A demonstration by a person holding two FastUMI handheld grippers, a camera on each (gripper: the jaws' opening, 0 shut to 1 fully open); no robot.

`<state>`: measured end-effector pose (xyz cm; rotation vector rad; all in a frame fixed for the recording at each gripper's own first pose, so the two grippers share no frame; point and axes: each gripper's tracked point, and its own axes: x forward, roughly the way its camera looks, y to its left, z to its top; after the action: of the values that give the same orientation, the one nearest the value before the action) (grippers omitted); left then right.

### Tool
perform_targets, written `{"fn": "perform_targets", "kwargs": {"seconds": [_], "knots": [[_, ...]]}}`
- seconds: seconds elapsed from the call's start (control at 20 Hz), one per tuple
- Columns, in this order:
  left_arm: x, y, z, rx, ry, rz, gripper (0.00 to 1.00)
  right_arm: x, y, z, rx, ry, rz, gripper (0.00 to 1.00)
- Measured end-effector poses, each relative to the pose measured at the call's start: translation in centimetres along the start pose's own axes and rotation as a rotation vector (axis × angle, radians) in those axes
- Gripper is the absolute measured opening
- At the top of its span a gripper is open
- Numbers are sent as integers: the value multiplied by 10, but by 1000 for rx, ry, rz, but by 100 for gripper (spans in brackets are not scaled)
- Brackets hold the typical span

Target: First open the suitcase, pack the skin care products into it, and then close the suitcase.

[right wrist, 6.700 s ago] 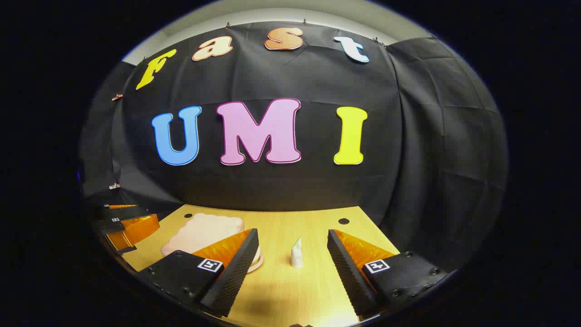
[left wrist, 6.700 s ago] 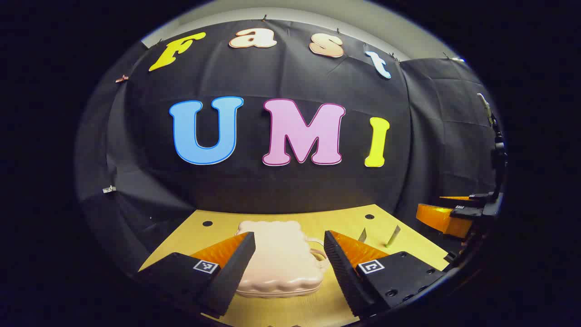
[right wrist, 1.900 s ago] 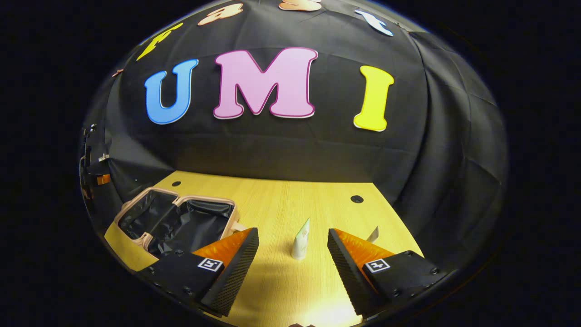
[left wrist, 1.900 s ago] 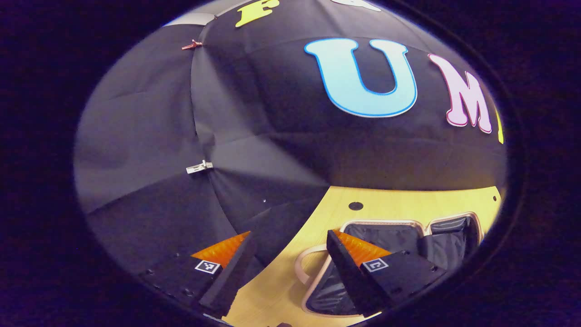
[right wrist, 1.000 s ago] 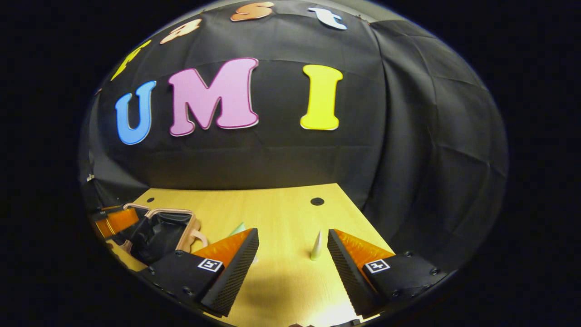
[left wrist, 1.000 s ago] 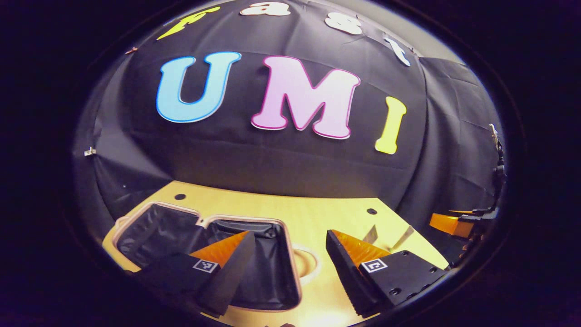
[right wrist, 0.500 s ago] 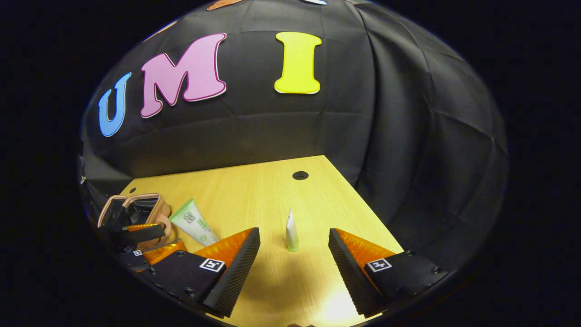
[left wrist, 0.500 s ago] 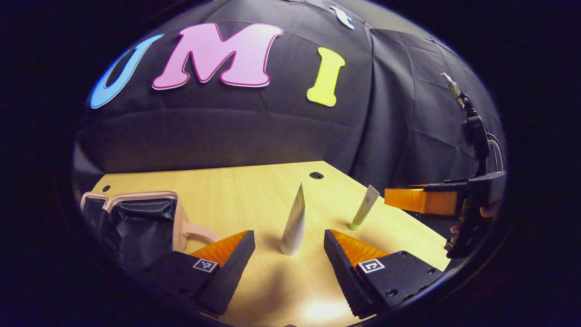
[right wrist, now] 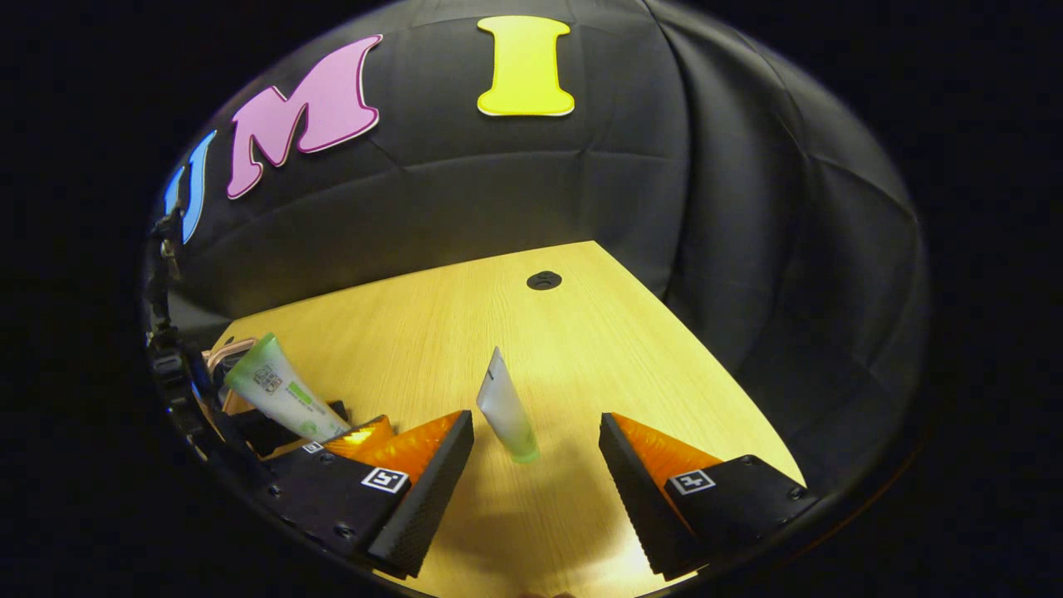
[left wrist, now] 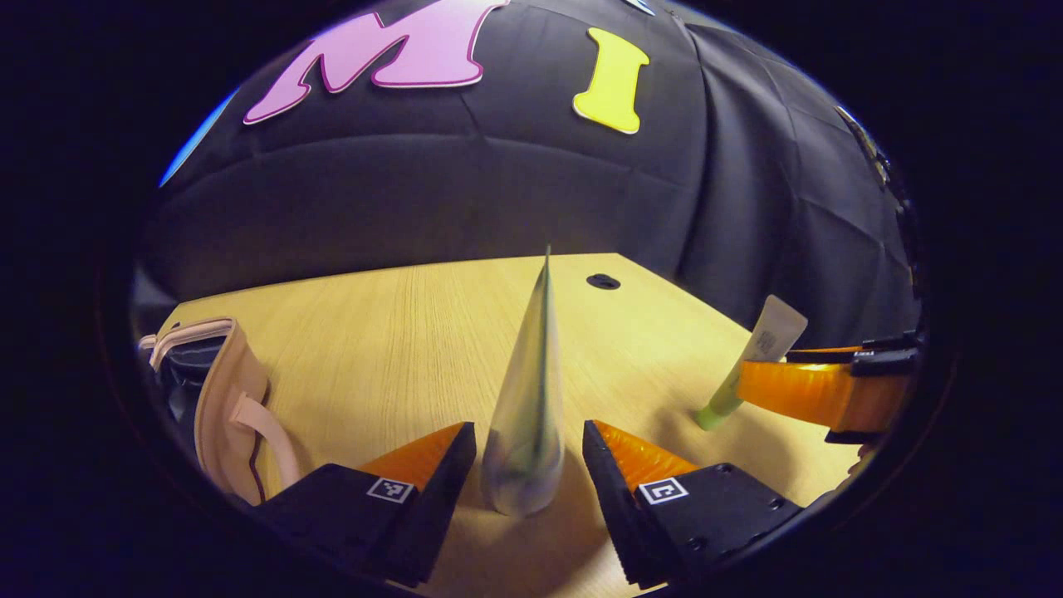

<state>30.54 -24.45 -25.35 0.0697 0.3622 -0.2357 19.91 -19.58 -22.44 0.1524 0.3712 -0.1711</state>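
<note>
1. Left gripper (left wrist: 528, 444): jaws apart, flanking the cap end of a pale tube (left wrist: 529, 399) standing on the table (left wrist: 382, 349); no finger visibly presses on it.
2. Right gripper (right wrist: 536, 457): jaws apart, a smaller green-capped tube (right wrist: 506, 409) standing tilted between them, untouched.
3. Change: a second ago the left gripper hung over the open suitcase; both grippers have since closed in on the tubes. Opening appears done; packing is likely starting.
4. Suitcase (left wrist: 224, 390): pink shell, dark lining, at the table's left edge, well apart from both tubes.
5. Tubes: slim, crimped tops, upright on caps; probably tip easily.
</note>
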Motion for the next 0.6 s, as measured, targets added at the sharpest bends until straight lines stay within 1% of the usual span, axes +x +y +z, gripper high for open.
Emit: {"fn": "perform_targets", "kwargs": {"seconds": [0.05, 0.1, 0.15, 0.25, 0.3, 0.35, 0.4, 0.45, 0.5, 0.55, 0.6], "knots": [[2, -2, 6, 1, -19, -1, 78, 5, 0, -1, 11, 0, 0, 98], [4, 1, 7, 3, -22, 10, 72, 10, 0, 0, 19, -1, -4, 98], [3, 3, 4, 1, -1, 20, 53, 13, 1, -1, 31, -3, -6, 98], [3, 1, 2, -5, 0, 24, 49, 20, 4, 1, 49, -12, -5, 98], [3, 3, 1, -10, 3, 27, 45, 28, 8, 4, 49, -17, -5, 98], [1, 2, 2, -13, 4, 25, 46, 33, 10, 4, 45, -20, -7, 98], [1, 3, 1, -11, 6, 22, 42, 38, 11, 4, 40, -19, -13, 97], [0, 2, 1, -5, 11, 20, 45, 41, 12, 2, 40, -18, -15, 95], [0, 3, 1, 1, 16, 17, 45, 45, 13, 1, 43, -19, -17, 93], [-1, 4, 1, 2, 20, 16, 45, 49, 13, 0, 41, -19, -23, 87], [-1, 4, 0, -5, 21, 15, 45, 54, 13, -2, 35, -22, -31, 85]]}}
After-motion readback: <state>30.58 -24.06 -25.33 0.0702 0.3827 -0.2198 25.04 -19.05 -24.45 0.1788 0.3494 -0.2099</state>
